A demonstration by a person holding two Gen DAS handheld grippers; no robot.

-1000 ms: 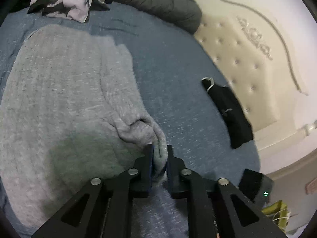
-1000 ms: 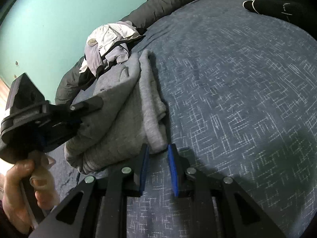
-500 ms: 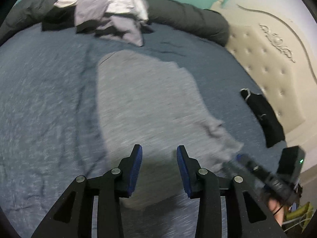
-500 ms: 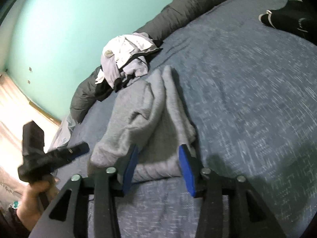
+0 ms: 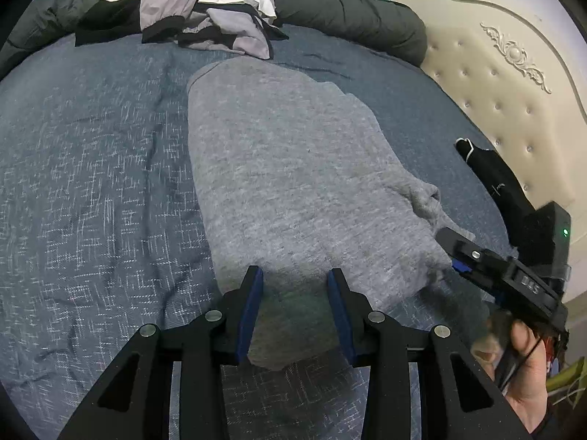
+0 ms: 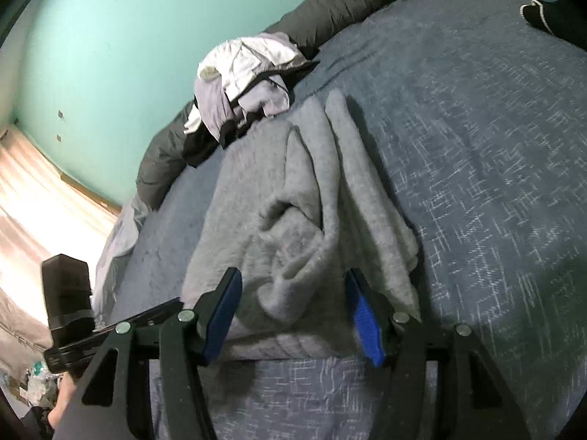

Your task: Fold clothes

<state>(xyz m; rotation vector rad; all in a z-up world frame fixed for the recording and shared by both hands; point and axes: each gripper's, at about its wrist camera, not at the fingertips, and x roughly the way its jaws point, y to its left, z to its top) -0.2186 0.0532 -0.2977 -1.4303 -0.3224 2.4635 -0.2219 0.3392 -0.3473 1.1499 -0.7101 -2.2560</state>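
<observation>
Currently, the grey garment (image 5: 293, 183) lies lengthwise on the blue bedspread (image 5: 91, 183), folded into a long strip with its smooth upper layer facing the left wrist camera. The left gripper (image 5: 295, 275) stands over the near end of this strip with its jaws spread wide; the blue pads (image 5: 249, 311) sit on either side of the fabric edge and grip nothing. The right gripper (image 6: 293, 286) is likewise spread apart, positioned over the bunched, wrinkled end of the garment (image 6: 293, 220), where loose folds and a long narrow flap lie beside the main body; its pads are near the cloth without pinching it. In the left wrist view, the right gripper (image 5: 455, 253) appears at the right edge, held by a hand (image 5: 528, 374), with its tip just beside the rumpled corner of the garment. In the right wrist view, the left gripper's body (image 6: 73, 315) shows at the lower left. A pile of white and lilac clothes (image 5: 212, 3) rests at the far end of the bed, touching a dark rolled duvet (image 5: 348, 14). A black garment (image 5: 495, 179) lies near the cream tufted headboard (image 5: 506, 102), well apart from the grey one.
</observation>
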